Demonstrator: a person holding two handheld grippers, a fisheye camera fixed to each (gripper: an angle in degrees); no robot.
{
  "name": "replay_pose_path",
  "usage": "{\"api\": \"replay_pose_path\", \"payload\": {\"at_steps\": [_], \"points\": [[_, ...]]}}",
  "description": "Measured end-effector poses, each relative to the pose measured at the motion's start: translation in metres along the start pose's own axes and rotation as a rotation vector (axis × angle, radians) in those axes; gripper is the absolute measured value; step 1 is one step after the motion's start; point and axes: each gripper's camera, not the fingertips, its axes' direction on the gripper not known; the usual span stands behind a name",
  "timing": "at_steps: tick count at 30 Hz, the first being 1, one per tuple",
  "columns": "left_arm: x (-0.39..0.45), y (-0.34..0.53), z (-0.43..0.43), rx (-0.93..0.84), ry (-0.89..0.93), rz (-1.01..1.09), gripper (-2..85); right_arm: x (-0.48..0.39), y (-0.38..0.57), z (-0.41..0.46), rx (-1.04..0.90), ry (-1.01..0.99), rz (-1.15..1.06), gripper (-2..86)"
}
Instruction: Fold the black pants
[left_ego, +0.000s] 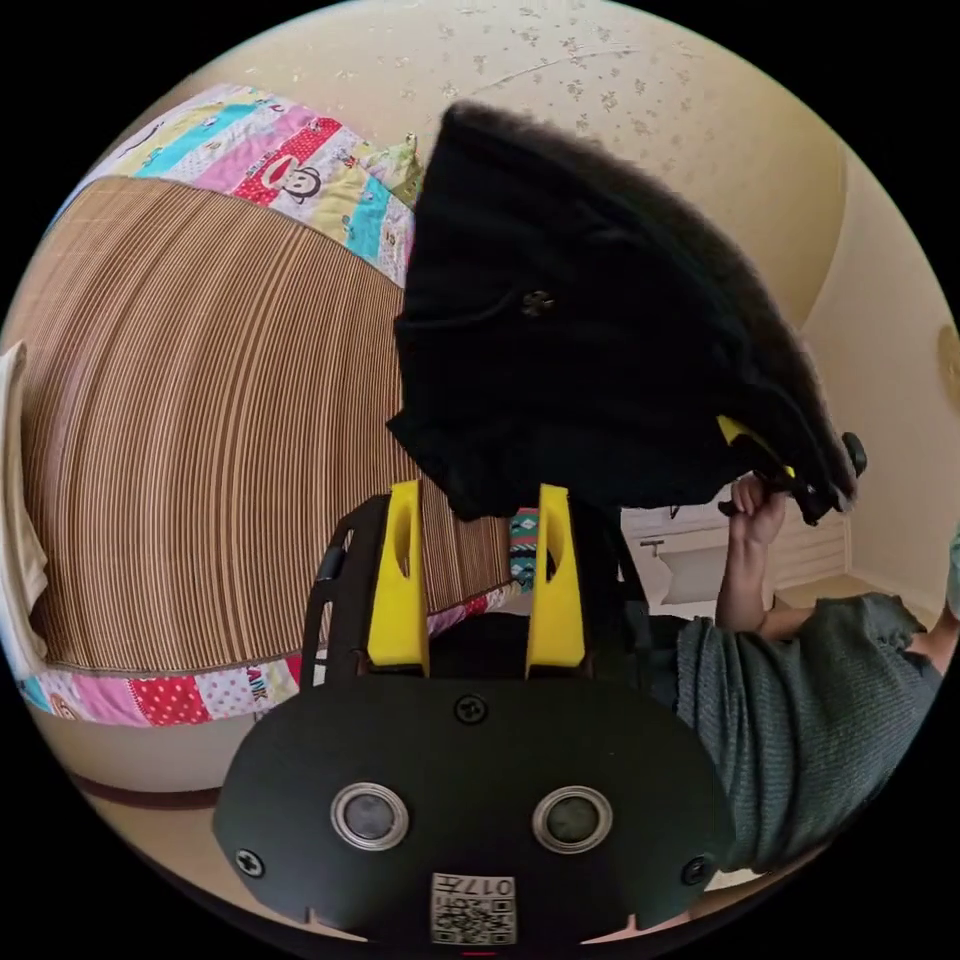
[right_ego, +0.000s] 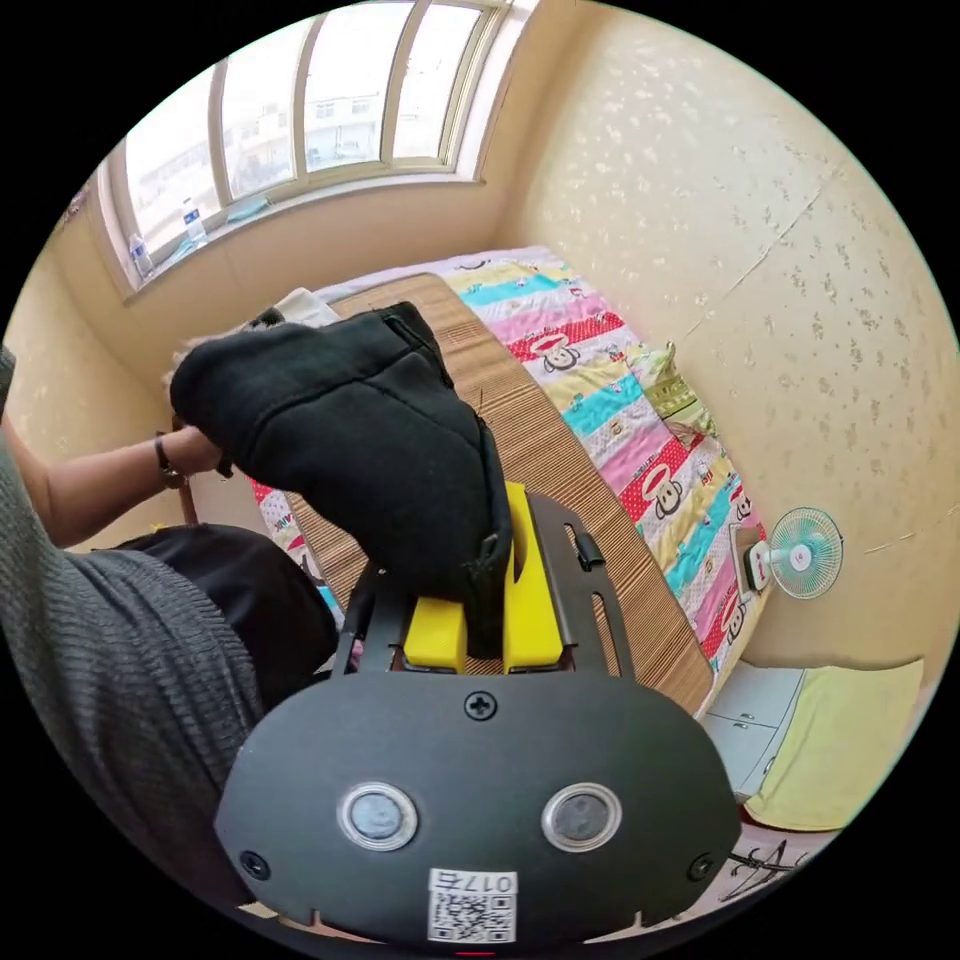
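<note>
While the left gripper (left_ego: 478, 520) is keeping its two yellow jaws spread apart, with the fuzzy black pants (left_ego: 590, 350) hanging just beyond their tips, the right gripper (right_ego: 490, 570) is pinching one bunched edge of the pants (right_ego: 350, 440) — the cloth is sitting between both jaws. Farther away, one ribbed brown mat (left_ego: 200, 420) is lying over a colourful patchwork sheet (right_ego: 600, 380), and one small fan (right_ego: 805, 552) is standing near the wall.

The left gripper (left_ego: 478, 500) is raised with jaws apart; the right gripper (right_ego: 485, 590) seems clamped on the pants (right_ego: 350, 440).
</note>
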Motion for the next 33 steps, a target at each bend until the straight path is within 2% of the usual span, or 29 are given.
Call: {"api": "replay_pose_path", "payload": {"at_steps": [3,6,8,10,14,18,21,24,27,30,32,33], "points": [[0.032,-0.014,0.000,0.084,0.046,0.056,23.7,0.015,0.019,-0.077,0.143,-0.056,0.011,7.1],[0.091,-0.029,-0.005,0.193,0.140,0.284,23.8,0.030,0.041,-0.153,0.287,-0.099,-0.018,7.1],[0.142,-0.038,-0.009,0.266,0.285,0.520,19.0,0.039,0.055,-0.196,0.372,-0.113,-0.043,7.0],[0.178,-0.047,-0.010,0.285,0.402,0.648,15.1,0.065,0.072,-0.244,0.460,-0.173,-0.066,7.0],[0.284,-0.045,-0.035,0.394,0.502,0.933,7.7,0.109,0.093,-0.308,0.598,-0.289,-0.060,7.1],[0.350,-0.030,-0.074,0.547,0.639,1.081,6.5,0.144,0.116,-0.374,0.752,-0.383,-0.061,7.7],[0.385,-0.029,-0.093,0.616,0.630,1.107,6.3,0.166,0.126,-0.404,0.804,-0.371,-0.029,8.0],[0.405,-0.033,-0.095,0.657,0.516,1.094,6.2,0.192,0.127,-0.411,0.805,-0.317,-0.015,8.3],[0.404,-0.066,-0.079,0.690,0.330,0.949,5.8,0.254,0.111,-0.383,0.738,-0.380,0.165,8.4],[0.388,-0.163,-0.043,0.606,0.179,0.738,5.7,0.359,0.066,-0.324,0.634,-0.458,0.349,8.6],[0.348,-0.275,0.002,0.569,0.100,0.440,6.3,0.439,0.023,-0.275,0.559,-0.447,0.440,9.4],[0.335,-0.304,0.013,0.562,0.085,0.369,6.5,0.496,-0.009,-0.233,0.505,-0.418,0.511,10.5]]}}
